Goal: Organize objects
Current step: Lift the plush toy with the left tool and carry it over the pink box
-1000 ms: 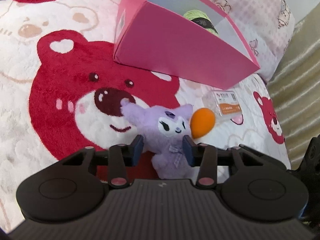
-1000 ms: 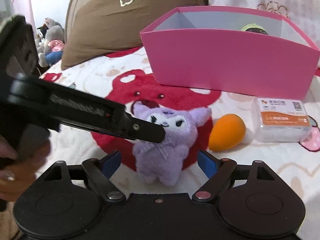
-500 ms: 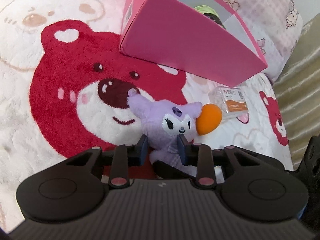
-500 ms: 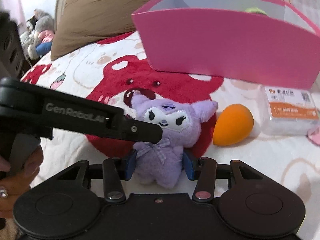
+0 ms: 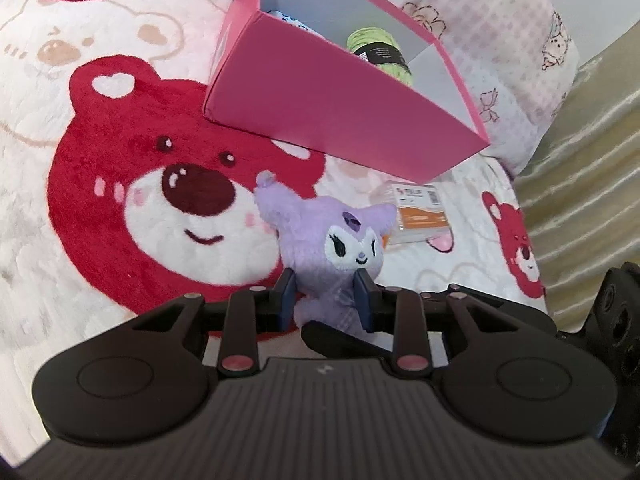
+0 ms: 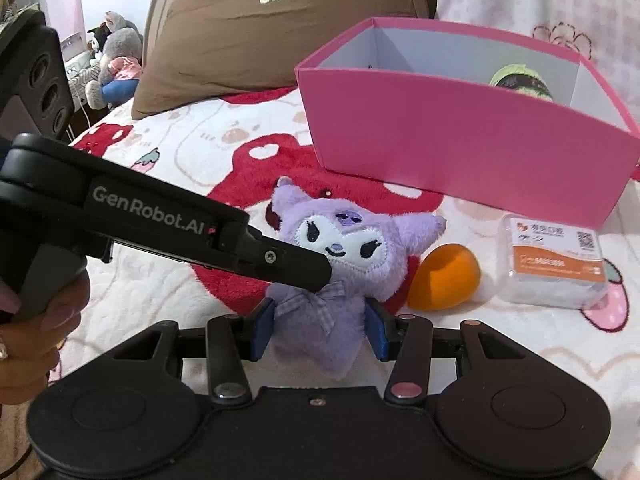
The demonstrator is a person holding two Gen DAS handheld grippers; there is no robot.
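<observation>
Both the left gripper and right gripper clamp the purple plush; beyond them, the pink box holds a green roll.

Bedroom — bear blanket, pillows

Matte black plastic left gripper showing blue rubber pads, ribbed housing, pink-capped pivot pins, matching black right gripper bearing round side discs, white "GenRobot.AI" lettering and a silver screw showing on the left gripper's arm

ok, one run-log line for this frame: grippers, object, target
left gripper: shut on purple plush | right gripper: shut on purple plush | target: pink box, open | loose: orange sponge, clear case
</observation>
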